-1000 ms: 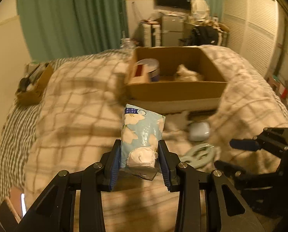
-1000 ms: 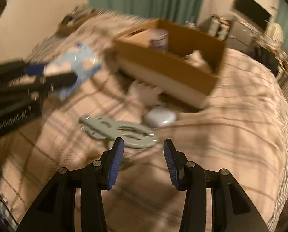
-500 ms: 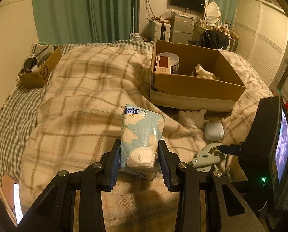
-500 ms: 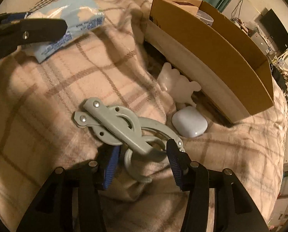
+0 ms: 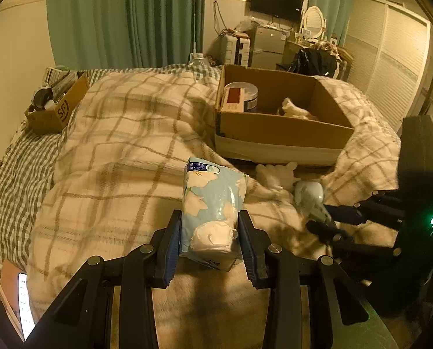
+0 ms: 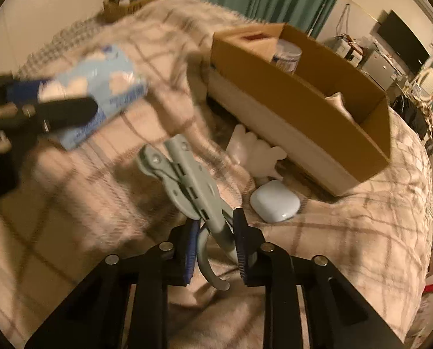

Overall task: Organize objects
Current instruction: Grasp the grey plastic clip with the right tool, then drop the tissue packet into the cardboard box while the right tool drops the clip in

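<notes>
Your left fingers clench a tissue pack; your right fingers grasp a grey tool. Both hang above the bed, likely bound for the box.

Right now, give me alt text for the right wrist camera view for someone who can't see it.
The right gripper is shut on a grey hinged tool, raised over a plaid blanket. Behind lie a white earbud case and an open cardboard box; at left, the left gripper holds a blue tissue pack.

Far ahead hang long green curtains. A flat black TV sits up high, ahead right.
</notes>
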A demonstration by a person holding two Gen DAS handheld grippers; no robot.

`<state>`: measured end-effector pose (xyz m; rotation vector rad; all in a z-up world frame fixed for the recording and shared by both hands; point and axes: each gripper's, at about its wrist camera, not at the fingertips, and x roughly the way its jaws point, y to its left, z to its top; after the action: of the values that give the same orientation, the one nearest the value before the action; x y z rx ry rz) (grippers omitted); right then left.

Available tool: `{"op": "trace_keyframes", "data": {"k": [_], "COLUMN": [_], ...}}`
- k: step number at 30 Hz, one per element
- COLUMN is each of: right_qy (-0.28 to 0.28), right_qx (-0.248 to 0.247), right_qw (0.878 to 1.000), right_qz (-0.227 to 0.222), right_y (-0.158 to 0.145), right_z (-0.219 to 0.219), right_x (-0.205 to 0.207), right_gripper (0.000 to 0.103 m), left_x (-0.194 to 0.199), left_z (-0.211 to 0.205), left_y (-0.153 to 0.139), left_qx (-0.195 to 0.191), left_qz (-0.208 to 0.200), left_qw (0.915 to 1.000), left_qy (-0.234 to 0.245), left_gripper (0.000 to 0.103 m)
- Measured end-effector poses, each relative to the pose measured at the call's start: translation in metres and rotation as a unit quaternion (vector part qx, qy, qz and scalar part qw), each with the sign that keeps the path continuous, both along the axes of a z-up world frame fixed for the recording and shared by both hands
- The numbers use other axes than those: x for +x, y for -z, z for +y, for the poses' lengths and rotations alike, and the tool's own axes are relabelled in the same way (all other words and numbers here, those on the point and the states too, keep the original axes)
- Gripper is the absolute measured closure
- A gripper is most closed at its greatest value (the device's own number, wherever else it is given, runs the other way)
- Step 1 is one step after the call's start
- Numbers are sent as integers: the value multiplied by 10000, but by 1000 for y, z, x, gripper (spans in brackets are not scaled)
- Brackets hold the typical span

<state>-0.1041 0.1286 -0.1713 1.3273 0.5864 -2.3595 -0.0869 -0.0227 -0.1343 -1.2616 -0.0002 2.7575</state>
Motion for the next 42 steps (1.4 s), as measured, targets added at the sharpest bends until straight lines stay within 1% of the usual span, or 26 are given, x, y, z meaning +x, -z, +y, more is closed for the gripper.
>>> {"op": "trace_keyframes", "data": {"k": [3,6,9,13,15,16,18,21,23,25,27,29,33,36,39,41,42], "right_qy": [161,284,369,448,501,532,596,648,677,726,786,850,912,1007,1085,1149,1190], "right_qx": [-206,-597,-738,-987,-1090,-1125,-1196,-1297,-1309,-1358,-1433,-1446,-1431,-1385,-1371,-1333,-1335], "right_qw": [9995,9973,9949,9903,9870,9853,9818,9772,9752,9734,9723,9719,9751,9777,9801,9816,9817], "right_qz": [173,325,583,875,1074,1174,1353,1553,1649,1694,1671,1652,1427,1212,938,746,660], "right_y": [-21,-46,-68,-99,-120,-131,-150,-175,-190,-202,-206,-206,-191,-170,-143,-121,-111], "right_z": [11,23,31,38,44,47,54,62,67,70,73,74,78,81,86,88,90], "right_x": [4,5,15,18,17,19,17,10,-1,-16,-35,-51,-93,-125,-154,-172,-178], "right_gripper": [90,90,90,90,90,90,90,90,90,90,90,90,90,90,90,90,90], "left_x": [7,13,18,20,18,15,10,-6,-20,-36,-56,-77,-114,-142,-160,-173,-178], "left_z": [4,8,14,23,29,33,37,41,46,52,60,65,77,87,93,96,96], "left_y": [-6,-16,-32,-60,-75,-84,-96,-116,-128,-135,-136,-131,-115,-95,-75,-57,-48], "left_qx": [59,172,227,340,252,199,218,381,481,482,442,496,509,517,462,391,416], "left_qz": [22,64,193,488,694,832,971,1144,1268,1379,1351,1257,1089,917,735,526,442], "left_qw": [9999,9996,9991,9974,9967,9958,9945,9920,9899,9882,9886,9896,9916,9932,9950,9965,9967], "left_qy": [91,205,303,400,347,335,324,361,414,464,491,488,472,494,500,519,540], "left_gripper": [66,66,66,66,66,66,66,66,66,66,66,66,66,66,66,66,66]}}
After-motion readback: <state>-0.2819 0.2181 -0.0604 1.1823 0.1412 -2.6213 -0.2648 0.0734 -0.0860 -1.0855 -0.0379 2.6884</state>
